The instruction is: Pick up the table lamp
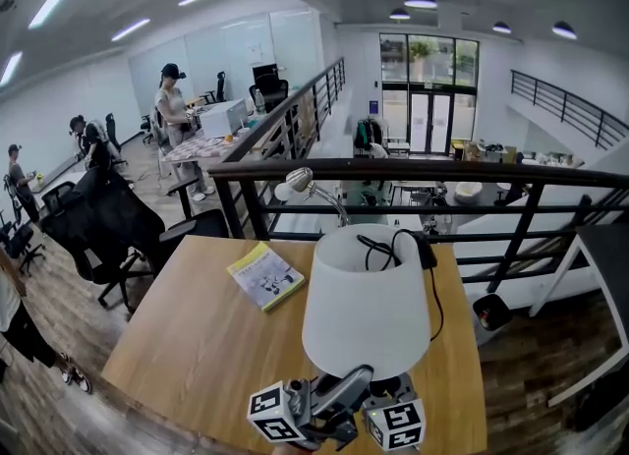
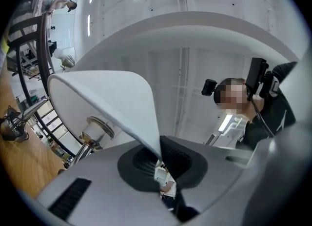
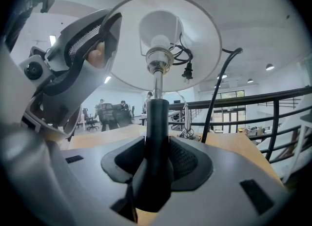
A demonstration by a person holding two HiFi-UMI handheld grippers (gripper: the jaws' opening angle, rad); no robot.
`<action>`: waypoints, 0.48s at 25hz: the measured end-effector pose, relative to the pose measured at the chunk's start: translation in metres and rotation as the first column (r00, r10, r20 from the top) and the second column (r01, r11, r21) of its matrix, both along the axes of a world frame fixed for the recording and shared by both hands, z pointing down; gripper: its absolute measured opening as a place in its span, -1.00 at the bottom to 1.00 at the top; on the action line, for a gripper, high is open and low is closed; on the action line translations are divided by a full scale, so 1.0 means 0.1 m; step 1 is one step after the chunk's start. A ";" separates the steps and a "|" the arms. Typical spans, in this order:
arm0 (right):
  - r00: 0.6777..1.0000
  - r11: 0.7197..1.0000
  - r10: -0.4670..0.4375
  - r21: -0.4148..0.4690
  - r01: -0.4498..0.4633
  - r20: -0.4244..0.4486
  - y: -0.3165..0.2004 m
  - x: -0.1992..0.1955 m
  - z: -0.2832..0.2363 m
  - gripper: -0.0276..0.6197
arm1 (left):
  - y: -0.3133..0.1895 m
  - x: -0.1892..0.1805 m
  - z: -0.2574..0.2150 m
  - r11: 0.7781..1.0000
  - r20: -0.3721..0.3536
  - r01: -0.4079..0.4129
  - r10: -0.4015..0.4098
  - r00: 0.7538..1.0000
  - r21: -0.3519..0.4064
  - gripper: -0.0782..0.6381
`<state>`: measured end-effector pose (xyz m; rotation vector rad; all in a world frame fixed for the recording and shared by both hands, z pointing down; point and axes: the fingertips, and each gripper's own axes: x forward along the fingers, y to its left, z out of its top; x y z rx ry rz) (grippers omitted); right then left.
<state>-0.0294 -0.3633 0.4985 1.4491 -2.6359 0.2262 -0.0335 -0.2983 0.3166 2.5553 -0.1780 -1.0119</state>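
Table lamp (image 1: 366,306) sits in both grippers above the near edge of the table (image 1: 197,345), right of the middle. Its white shade (image 1: 366,296) is upright and hides the base in the head view, so we cannot tell whether the base touches the wood. Left gripper (image 2: 160,159): jaws clenched together on the lower rim of the shade, with the thin fabric edge pinched between the dark pads. Right gripper (image 3: 157,161): jaws closed around the black stem (image 3: 157,132), pads pressing it from both sides just above the point where it flares out. Above the grip the stem turns to a chrome neck that runs up to the bulb socket (image 3: 158,56) inside the shade. The lamp's black cord (image 1: 393,247) is bundled into the open top of the shade, and one loop hangs down its right side. In the right gripper view the plug (image 3: 186,71) dangles inside the shade. We see both marker cubes (image 1: 276,415) at the bottom of the head view, just under the shade. A booklet (image 1: 265,274) lies flat left of the lamp and well apart from it, nearer the far edge than the near one. A silver gooseneck lamp (image 1: 300,185) stands at the far edge. A dark railing (image 1: 413,173) runs behind that edge. A black office chair (image 1: 108,222) stands off the far left corner.
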 end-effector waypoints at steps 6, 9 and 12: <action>1.000 0.999 0.000 0.033 -0.001 0.001 -0.01 0.03 -0.14 -0.43 | 0.05 0.03 -0.12 1.000 0.000 -0.002 0.002 1.000 0.030 -0.74; 1.000 0.999 0.002 0.044 -0.002 0.002 -0.02 0.03 -0.17 -0.43 | 0.05 0.03 -0.14 0.999 -0.004 -0.005 0.005 1.000 0.042 -0.74; 1.000 0.998 0.003 0.056 -0.003 0.003 -0.03 0.03 -0.23 -0.43 | 0.06 0.03 -0.19 0.999 -0.002 -0.007 0.007 1.000 0.052 -0.74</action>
